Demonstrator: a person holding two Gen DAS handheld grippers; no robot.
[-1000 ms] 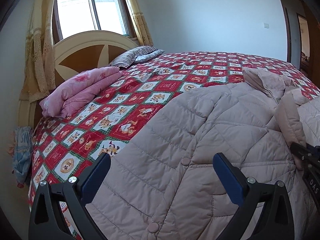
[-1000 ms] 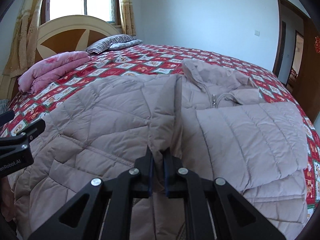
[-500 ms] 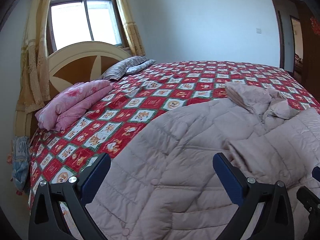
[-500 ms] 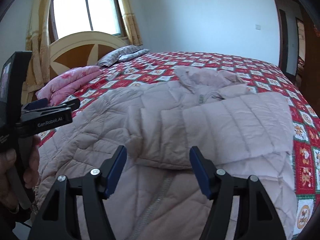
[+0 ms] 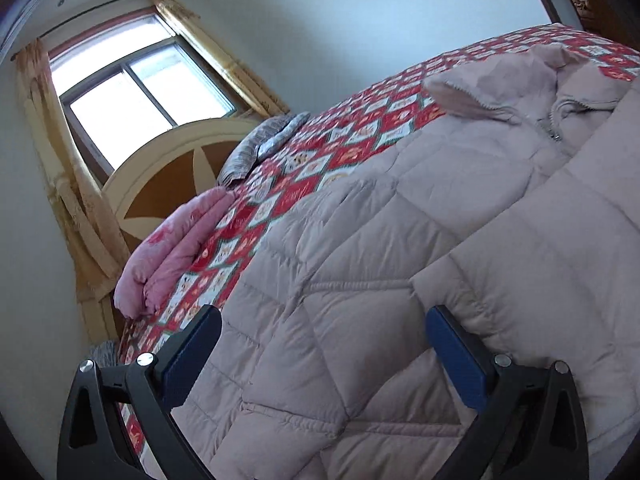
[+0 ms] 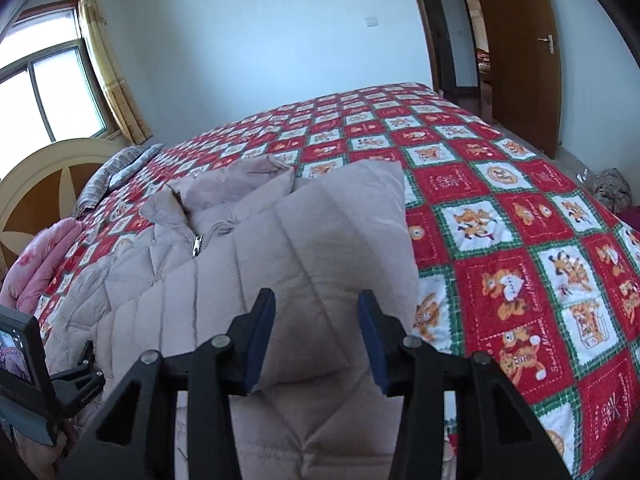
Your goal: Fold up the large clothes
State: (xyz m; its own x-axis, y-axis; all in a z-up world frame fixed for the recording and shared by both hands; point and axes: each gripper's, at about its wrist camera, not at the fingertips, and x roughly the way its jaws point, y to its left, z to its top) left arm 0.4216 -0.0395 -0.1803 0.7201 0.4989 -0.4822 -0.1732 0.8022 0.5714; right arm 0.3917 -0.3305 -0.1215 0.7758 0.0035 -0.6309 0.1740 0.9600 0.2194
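Both claws are gaping wide, gripping nothing: the left claw (image 5: 320, 360) and right claw (image 6: 316, 340) are hovering over the quilted jacket (image 6: 280, 260), which is lying ahead on the bed (image 6: 520, 240).

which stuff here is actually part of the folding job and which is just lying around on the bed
Part of the job:
puffer coat
left claw, open
right claw, open

Just lying about:
pink folded quilt
striped pillow
patterned bedspread
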